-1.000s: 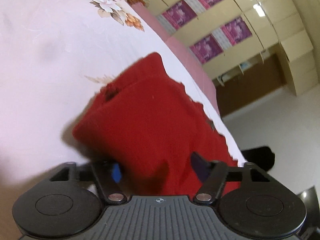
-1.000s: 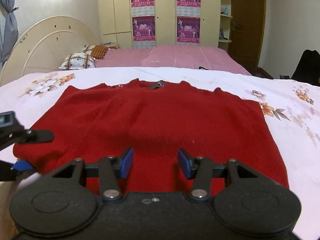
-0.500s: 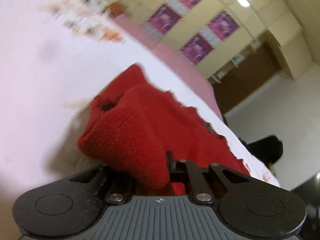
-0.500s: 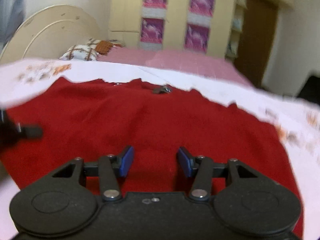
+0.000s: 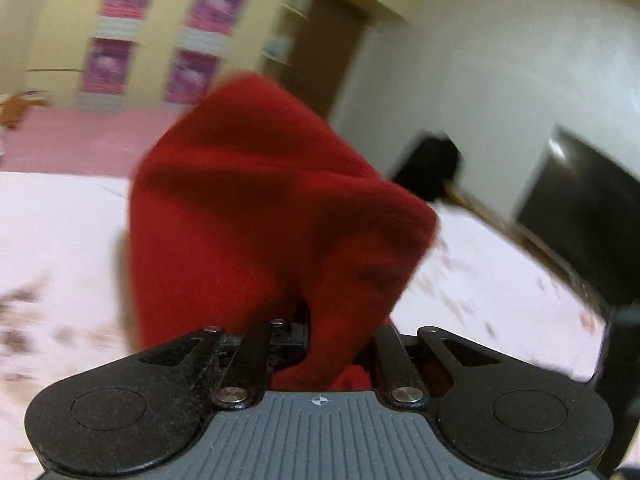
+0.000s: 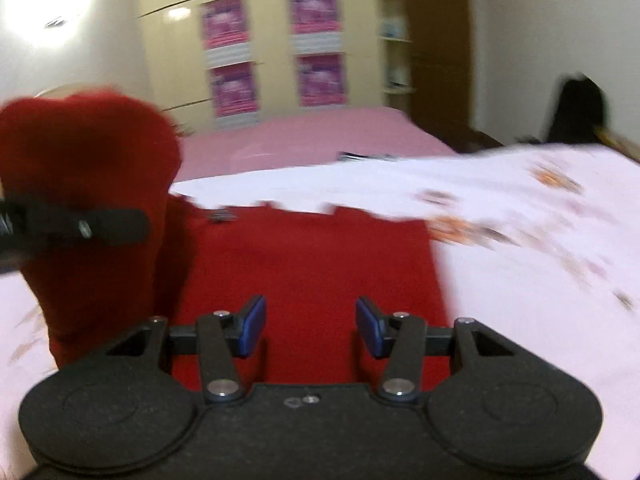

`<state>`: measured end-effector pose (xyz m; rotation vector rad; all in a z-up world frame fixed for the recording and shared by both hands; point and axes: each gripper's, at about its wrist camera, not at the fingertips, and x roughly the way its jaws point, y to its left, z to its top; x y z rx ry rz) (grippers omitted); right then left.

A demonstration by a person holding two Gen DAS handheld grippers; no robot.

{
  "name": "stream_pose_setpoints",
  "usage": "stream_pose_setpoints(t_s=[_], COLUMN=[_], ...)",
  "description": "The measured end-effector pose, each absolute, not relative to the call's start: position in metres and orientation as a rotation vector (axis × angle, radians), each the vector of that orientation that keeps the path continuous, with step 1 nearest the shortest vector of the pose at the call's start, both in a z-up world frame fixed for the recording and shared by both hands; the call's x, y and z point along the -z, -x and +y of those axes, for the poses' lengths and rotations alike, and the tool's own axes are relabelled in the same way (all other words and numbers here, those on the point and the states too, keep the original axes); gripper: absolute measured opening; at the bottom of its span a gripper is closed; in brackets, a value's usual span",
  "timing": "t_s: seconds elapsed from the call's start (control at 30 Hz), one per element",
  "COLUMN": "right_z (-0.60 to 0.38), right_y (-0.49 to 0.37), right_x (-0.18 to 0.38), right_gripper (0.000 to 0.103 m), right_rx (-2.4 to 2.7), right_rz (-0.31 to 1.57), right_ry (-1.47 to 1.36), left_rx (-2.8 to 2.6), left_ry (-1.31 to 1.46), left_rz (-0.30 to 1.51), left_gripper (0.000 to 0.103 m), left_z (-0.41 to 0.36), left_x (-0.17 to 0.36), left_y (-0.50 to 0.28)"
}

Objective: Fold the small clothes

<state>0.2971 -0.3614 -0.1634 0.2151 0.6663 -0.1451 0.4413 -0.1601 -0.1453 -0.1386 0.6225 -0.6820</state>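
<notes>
While the left gripper (image 5: 320,344) is clamped shut on a bunched edge of the red knitted sweater (image 6: 304,272), that part of the garment stands lifted in a tall fold above the pale pink floral bedsheet (image 6: 520,264), filling the middle of the left wrist view. Seen from the right wrist, the lifted fold rises at the left side of the bed, with one black finger (image 6: 100,226) of the left gripper lying across it. What remains of the sweater lies flat on the sheet, its far edge towards a pink bedspread (image 6: 304,140) beyond. Over the flat part's near edge hovers the right gripper (image 6: 310,326), its blue-padded jaws parted and holding nothing. Cream wardrobe doors carrying purple posters (image 6: 276,44) stand behind the bed, blurred in both views.
</notes>
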Motion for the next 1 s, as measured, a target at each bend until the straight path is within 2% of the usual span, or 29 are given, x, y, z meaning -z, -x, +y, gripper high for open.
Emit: stream_pose_setpoints(t_s=[0.1, 0.2, 0.23, 0.27, 0.33, 0.37, 0.57, 0.73, 0.9, 0.93, 0.97, 1.0], right_z=[-0.395, -0.414, -0.418, -0.42, -0.42, -0.421, -0.42, -0.41, -0.402, -0.402, -0.4, -0.399], right_y=[-0.274, -0.255, -0.251, -0.248, -0.244, -0.242, -0.238, -0.254, -0.264, -0.266, -0.268, -0.271], right_x=[0.17, 0.172, 0.172, 0.17, 0.165, 0.163, 0.146, 0.153, 0.176, 0.179, 0.178, 0.177], right_gripper=[0.049, 0.049, 0.049, 0.049, 0.049, 0.049, 0.053, 0.058, 0.059, 0.056, 0.046, 0.04], right_rx=[0.201, 0.236, 0.24, 0.235, 0.205, 0.197, 0.152, 0.055, 0.039, 0.041, 0.044, 0.042], right_rz=[0.694, 0.698, 0.694, 0.688, 0.674, 0.666, 0.639, 0.716, 0.811, 0.809, 0.798, 0.791], right_ry=[-0.265, -0.314, -0.331, -0.351, -0.399, -0.413, -0.456, -0.535, -0.633, -0.654, -0.652, -0.64], left_rx=[0.725, 0.688, 0.69, 0.7, 0.716, 0.707, 0.616, 0.448, 0.434, 0.432, 0.429, 0.426], left_ry=[0.03, -0.054, -0.075, -0.081, -0.063, -0.06, -0.022, 0.031, 0.002, 0.002, 0.008, 0.015], left_rz=[0.721, 0.718, 0.719, 0.727, 0.713, 0.685, 0.644, 0.695, 0.774, 0.785, 0.789, 0.794], left_gripper=[0.011, 0.013, 0.025, 0.05, 0.085, 0.091, 0.091, 0.091, 0.091, 0.091, 0.091, 0.091], left_z=[-0.197, -0.205, -0.206, -0.205, -0.196, -0.19, -0.134, -0.098, -0.105, -0.105, -0.105, -0.113], left_x=[0.167, 0.171, 0.166, 0.16, 0.142, 0.135, 0.107, 0.121, 0.152, 0.155, 0.156, 0.156], left_y=[-0.437, -0.426, -0.423, -0.421, -0.41, -0.404, -0.392, -0.417, -0.414, -0.413, -0.414, -0.416])
